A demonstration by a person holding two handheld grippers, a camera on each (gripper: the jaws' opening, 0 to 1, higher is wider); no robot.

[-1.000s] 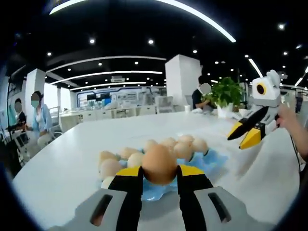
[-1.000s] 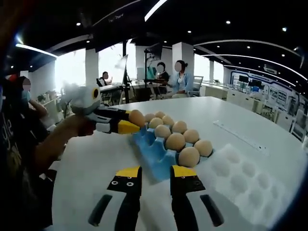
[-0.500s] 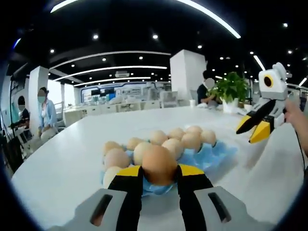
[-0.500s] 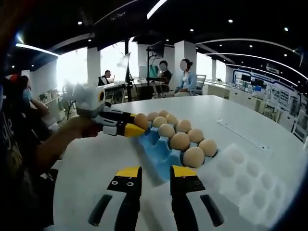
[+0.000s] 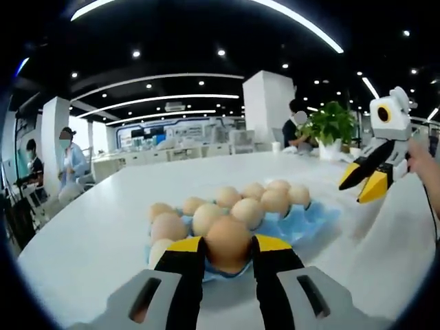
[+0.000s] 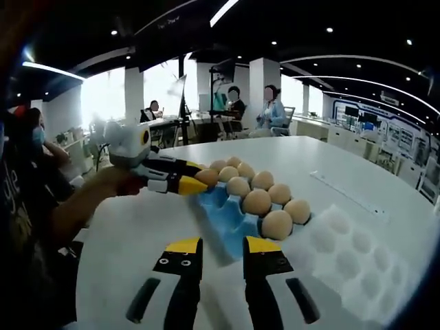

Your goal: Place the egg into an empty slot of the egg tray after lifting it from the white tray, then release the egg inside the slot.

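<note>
Left gripper (image 5: 228, 246): jaws closed on egg (image 5: 227, 241), just over the near corner of blue egg tray (image 5: 313, 221); ease straight down into the empty slot, then open slowly; right gripper (image 6: 222, 249) parted, empty.

Left gripper (image 6: 194, 180) lowered clamped brown egg (image 5: 227, 243) from above blue moulded egg tray (image 6: 227, 218) down into near-corner slot; jaws stayed closed on it.
</note>
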